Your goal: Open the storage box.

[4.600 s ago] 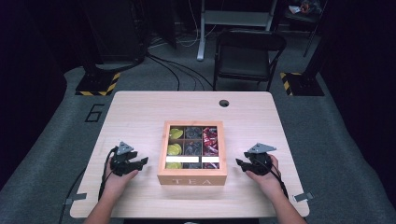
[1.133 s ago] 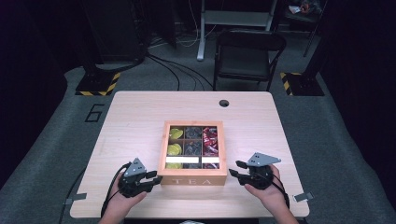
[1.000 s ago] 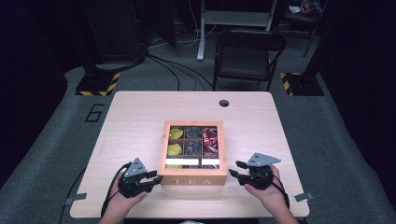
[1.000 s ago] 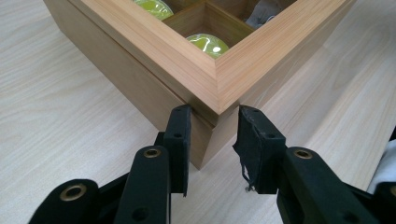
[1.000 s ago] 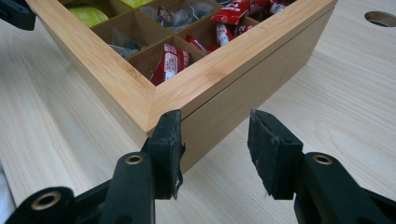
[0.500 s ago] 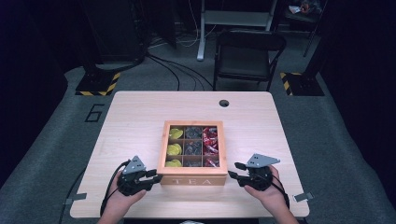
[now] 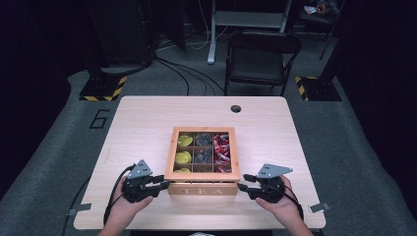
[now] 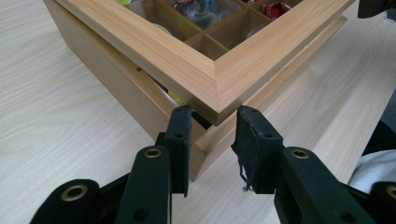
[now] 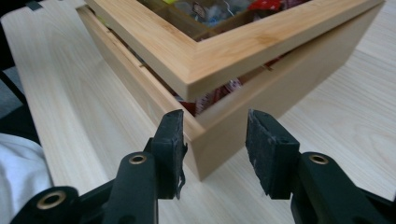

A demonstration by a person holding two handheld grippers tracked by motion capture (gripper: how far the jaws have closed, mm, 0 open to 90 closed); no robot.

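A wooden tea box (image 7: 202,190) marked TEA stands near the table's front edge. Its glass-topped lid (image 8: 187,51) sits slightly raised, with a dark gap over the base. Yellow, dark and red packets lie in its compartments. My left gripper (image 7: 164,181) straddles the front-left corner (image 8: 215,114), a pad against each wall, shut on the box. My right gripper (image 7: 242,188) straddles the front-right corner (image 9: 215,116) the same way, its left pad (image 9: 170,140) pressed on the front wall. Red packets (image 9: 224,91) show through the gap there.
The light wood table (image 7: 147,123) has a cable hole (image 7: 236,108) at the back. A black folding chair (image 7: 260,54) stands behind it, with cables on the floor. My hands rest close to the front edge (image 7: 196,228).
Since the earliest frame both grippers have come in from the sides to the box's front corners. Over the last second the left gripper slid a little right onto its corner.
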